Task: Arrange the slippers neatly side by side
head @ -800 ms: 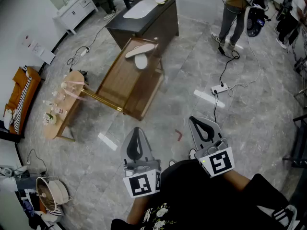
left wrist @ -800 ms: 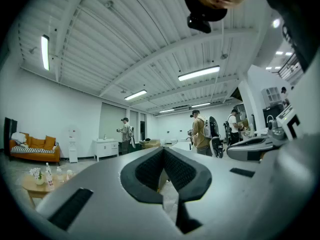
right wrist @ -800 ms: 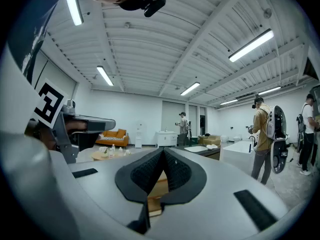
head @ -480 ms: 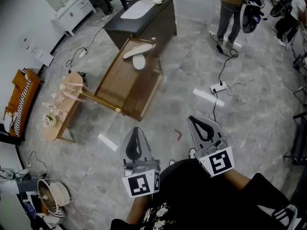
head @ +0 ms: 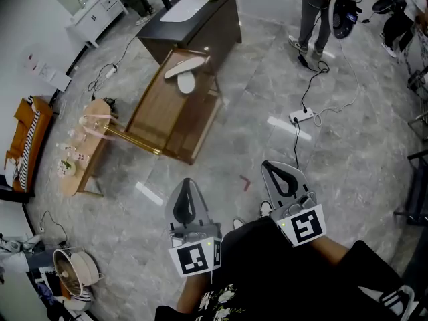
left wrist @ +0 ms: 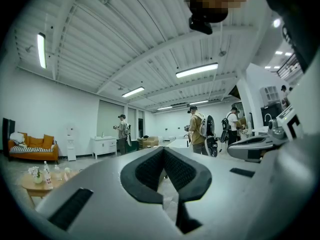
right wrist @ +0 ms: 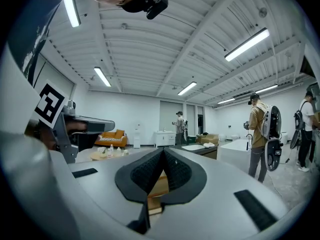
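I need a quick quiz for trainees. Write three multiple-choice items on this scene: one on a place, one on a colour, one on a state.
1. Where do the slippers lie?
A) on the floor
B) on the wooden table
C) on a chair
2. What colour is the sofa?
A) orange
B) green
C) grey
3. How do the left claw and right claw stand?
A) wide open
B) shut on a slipper
C) shut, empty
Answers: 1 B, both rest on the table's top. 2 A, the head view shows it orange. 3 C, each gripper view shows the pads together with nothing between them.
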{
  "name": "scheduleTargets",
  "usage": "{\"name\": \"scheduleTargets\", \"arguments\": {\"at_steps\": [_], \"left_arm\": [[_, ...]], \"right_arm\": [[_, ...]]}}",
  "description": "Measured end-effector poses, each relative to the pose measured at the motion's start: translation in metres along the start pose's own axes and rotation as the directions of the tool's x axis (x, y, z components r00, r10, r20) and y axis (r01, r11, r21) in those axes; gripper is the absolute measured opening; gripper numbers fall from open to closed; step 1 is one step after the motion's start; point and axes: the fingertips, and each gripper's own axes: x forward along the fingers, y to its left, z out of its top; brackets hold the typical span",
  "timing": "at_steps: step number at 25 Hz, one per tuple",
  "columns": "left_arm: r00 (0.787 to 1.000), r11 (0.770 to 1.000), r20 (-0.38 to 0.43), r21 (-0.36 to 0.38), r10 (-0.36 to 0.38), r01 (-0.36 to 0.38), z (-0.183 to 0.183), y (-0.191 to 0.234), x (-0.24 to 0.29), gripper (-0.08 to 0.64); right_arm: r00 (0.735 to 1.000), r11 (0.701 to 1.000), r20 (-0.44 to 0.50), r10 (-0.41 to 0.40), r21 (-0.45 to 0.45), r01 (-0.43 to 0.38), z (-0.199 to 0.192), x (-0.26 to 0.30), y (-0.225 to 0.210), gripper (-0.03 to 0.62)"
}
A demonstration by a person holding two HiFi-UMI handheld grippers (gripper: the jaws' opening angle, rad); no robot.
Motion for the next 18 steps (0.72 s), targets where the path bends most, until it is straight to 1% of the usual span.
{"name": "scheduleTargets", "arguments": {"at_steps": [4,9,12,18], "left_arm": [[1.0,1.0,-0.006,-0.003,0.019,-0.019,-0.003,-0.016,-0.002,0.002],[0.998,0.998,-0.029,-0.02,0.064,-0.064,-0.017,-0.032,-0.005,0.002],[0.996,0.997,-0.039,-0.02,0.075,-0.076,-0.024,-0.038,-0.004,0.002],[0.996,0.996,-0.013,-0.002,0.086,-0.086,-0.013,-0.034,0.004,0.002]], "right_arm": [[1.0,1.0,-0.006,0.014,0.005,-0.014,-0.005,-0.011,-0.012,-0.002],[0.998,0.999,-0.049,0.032,0.008,-0.031,-0.025,-0.025,-0.03,-0.002],[0.999,0.999,-0.037,0.034,0.008,-0.034,-0.027,-0.027,-0.038,-0.002],[0.998,0.999,-0.037,0.049,0.003,-0.049,-0.023,-0.017,-0.039,-0.002]]}}
